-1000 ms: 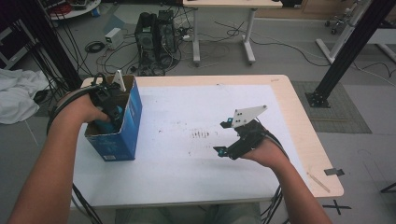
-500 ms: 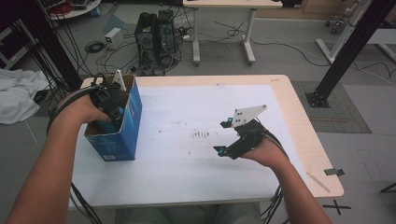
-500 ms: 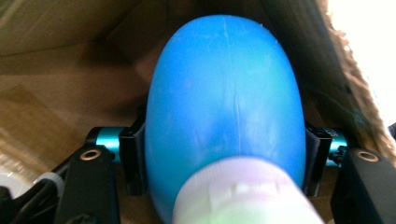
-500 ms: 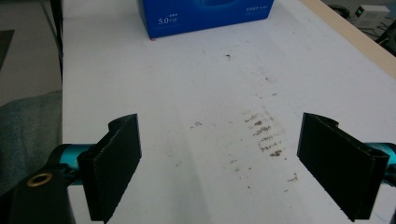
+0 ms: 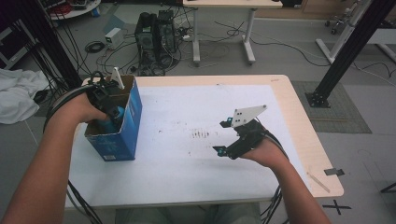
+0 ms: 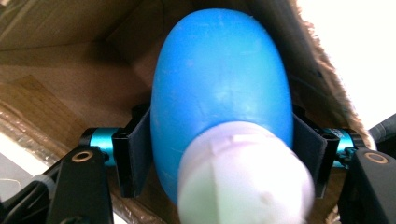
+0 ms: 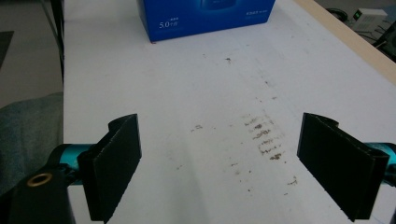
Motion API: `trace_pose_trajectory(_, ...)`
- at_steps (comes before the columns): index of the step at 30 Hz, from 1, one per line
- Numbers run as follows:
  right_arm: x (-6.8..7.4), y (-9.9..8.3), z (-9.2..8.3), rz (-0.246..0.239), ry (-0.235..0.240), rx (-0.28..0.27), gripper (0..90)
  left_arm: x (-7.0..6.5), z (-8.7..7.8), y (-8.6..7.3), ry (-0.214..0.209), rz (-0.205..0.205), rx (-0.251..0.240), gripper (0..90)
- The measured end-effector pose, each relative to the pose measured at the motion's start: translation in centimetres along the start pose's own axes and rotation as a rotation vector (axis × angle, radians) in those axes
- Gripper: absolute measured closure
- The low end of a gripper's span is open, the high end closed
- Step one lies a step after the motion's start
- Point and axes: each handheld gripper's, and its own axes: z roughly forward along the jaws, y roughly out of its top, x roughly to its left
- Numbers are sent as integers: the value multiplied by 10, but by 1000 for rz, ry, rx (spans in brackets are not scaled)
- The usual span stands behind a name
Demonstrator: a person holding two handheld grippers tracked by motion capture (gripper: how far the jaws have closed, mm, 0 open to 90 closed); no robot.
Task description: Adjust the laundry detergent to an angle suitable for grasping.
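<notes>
Since the earlier frames almost nothing had shifted in the high view: both hands sat where they had been, the blue box [image 5: 114, 126] had not moved on the table [image 5: 187, 186], and the one change was at the left gripper [image 5: 108, 100], whose jaws had just been opening with the blue bottle [image 6: 219, 84] between them.

In the left gripper view the bottle, blue-bodied with a white cap [image 6: 243, 182] at the near end, lay between the two black pads inside the cardboard interior of the box. The pads stood right against the bottle's sides on both flanks; whether they pressed on it or merely lay beside it could not be told. In the high view the left gripper was sunk into the open top of the box at the left of the table, with a bit of the bottle's blue showing below it.

The right gripper [image 5: 226, 137] was held over the white sheet at the right of the table, well apart from the box. Its jaws stood wide apart with nothing between them; the right gripper view showed the stained white table surface [image 7: 210, 93] in the gap and the blue box [image 7: 205, 16] at the far end. The person's right hand [image 5: 261, 151] grasped it from the near side.
</notes>
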Motion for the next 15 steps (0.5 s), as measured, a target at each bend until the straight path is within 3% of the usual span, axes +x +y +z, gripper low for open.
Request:
trace_pose_trajectory(6, 0, 2, -1, -4, 0, -3, 128, -5, -7, -2, -4, -22, -19, 311)
trace_pose_trajectory(7, 0, 2, -1, -5, 0, -3, 128, -4, -10, -2, 3, 1, -8, 311)
trace_pose_trajectory(15, -2, 4, -3, -3, -3, -2, 128, -7, -23, -6, 1, 3, -19, 295)
